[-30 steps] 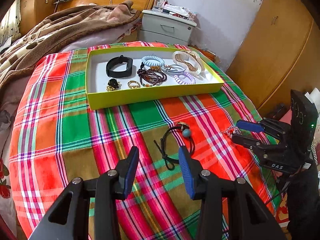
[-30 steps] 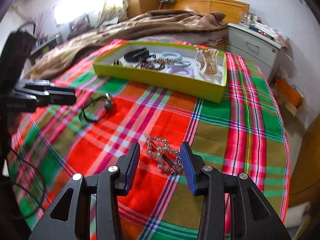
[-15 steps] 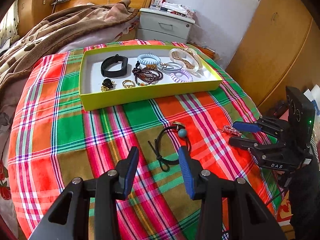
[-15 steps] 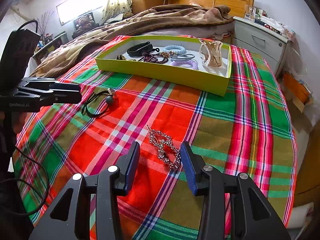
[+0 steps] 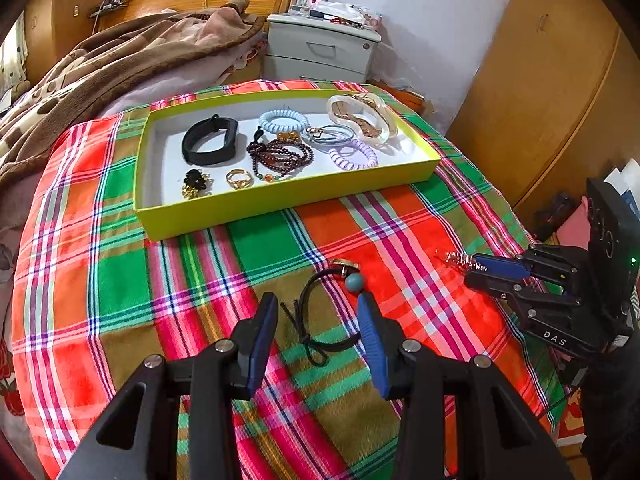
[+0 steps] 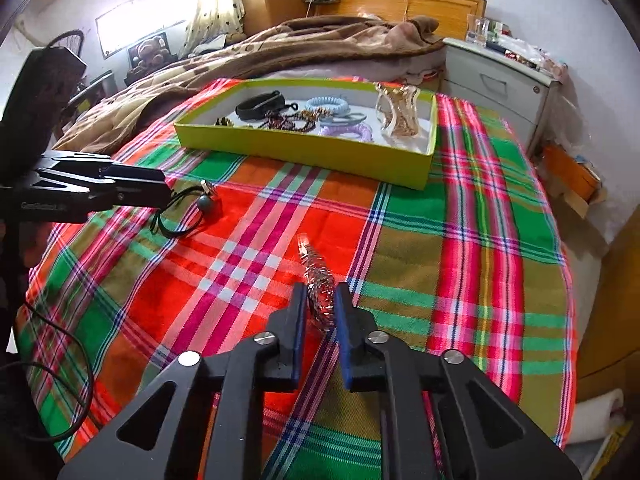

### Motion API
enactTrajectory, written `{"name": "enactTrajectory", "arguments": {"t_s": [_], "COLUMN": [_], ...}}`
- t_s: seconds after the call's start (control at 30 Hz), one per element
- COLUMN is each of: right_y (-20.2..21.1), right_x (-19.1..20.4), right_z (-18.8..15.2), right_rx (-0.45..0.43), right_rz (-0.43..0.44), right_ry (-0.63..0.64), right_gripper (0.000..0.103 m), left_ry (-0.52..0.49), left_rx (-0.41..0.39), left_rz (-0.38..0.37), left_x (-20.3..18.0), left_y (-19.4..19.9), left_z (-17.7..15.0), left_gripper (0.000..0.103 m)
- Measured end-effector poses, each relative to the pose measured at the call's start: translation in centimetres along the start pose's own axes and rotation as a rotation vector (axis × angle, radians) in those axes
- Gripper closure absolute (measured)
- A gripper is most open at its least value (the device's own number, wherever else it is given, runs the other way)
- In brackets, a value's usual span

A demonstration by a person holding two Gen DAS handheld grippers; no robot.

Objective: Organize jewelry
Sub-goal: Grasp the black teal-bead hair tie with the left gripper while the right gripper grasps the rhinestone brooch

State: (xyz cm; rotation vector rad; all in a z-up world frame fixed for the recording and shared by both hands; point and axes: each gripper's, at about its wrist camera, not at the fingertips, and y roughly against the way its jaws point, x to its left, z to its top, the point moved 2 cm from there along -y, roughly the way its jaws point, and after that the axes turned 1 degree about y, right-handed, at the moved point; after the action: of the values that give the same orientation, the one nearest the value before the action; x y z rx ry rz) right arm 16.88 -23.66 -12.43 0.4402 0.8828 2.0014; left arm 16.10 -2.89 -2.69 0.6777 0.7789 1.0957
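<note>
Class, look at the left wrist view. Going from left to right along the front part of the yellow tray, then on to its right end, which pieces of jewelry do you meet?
Black-and-gold earrings → gold ring → dark red bead bracelet → purple spiral hair tie → clear bangle.

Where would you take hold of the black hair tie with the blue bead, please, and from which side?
Grip the black hair tie on its plain cord, near the knot, coming straight down from above with the open left gripper. It lies flat and limp on the blanket, and the round bead would probably slip.
</note>
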Motion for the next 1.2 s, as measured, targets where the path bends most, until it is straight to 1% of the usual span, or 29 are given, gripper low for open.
{"name": "enactTrajectory", "arguments": {"t_s": [0.23,0.4,0.57,0.67,0.77,0.87,0.97,1.03,1.1,1.2], "right_y": [0.9,1.8,2.3,2.4,2.5,2.5,2.6,2.6,2.7,2.8], "right_x": [-0.1,-0.6,-0.4,-0.2,-0.1,-0.1,-0.1,0.0,0.0,-0.1], "right_z": [-0.1,-0.1,-0.2,-0.2,-0.1,-0.2,-0.2,-0.2,-0.3,-0.3], "right_rx": [-0.032,-0.068,-0.091,-0.100,-0.109,-0.113,-0.117,-0.121,-0.126,-0.129], "right_rz": [-0.056,-0.054,-0.045,-0.036,-0.030,-0.031,-0.028,-0.026,-0.026,-0.024], "right_ry": [-0.017,-0.063,-0.089,-0.097,-0.103,-0.111,-0.118,-0.121,-0.124,-0.133], "right_gripper": [0.093,0.093,0.093,0.093,0.093,0.093,0.093,0.093,0.093,0.093], "left_ry": [-0.025,-0.077,-0.111,-0.131,-0.140,-0.149,-0.136,-0.132,-0.135,-0.123], "left_rx": [0.021,0.031,0.041,0.045,0.056,0.049,0.040,0.035,0.030,0.031], "left_rz": [0.000,0.036,0.027,0.061,0.068,0.074,0.075,0.082,0.096,0.085], "left_x": [-0.4,-1.1,-2.1,-2.4,-2.7,-2.8,-2.7,-2.7,-2.6,-2.3], "left_y": [-1.2,-2.1,-2.8,-3.4,-3.8,-3.9,-4.0,-3.9,-3.9,-3.8], "left_z": [0.5,0.8,0.9,1.1,1.1,1.2,1.3,1.2,1.2,1.2], "left_gripper": [0.060,0.060,0.060,0.060,0.059,0.059,0.059,0.064,0.076,0.083]}}
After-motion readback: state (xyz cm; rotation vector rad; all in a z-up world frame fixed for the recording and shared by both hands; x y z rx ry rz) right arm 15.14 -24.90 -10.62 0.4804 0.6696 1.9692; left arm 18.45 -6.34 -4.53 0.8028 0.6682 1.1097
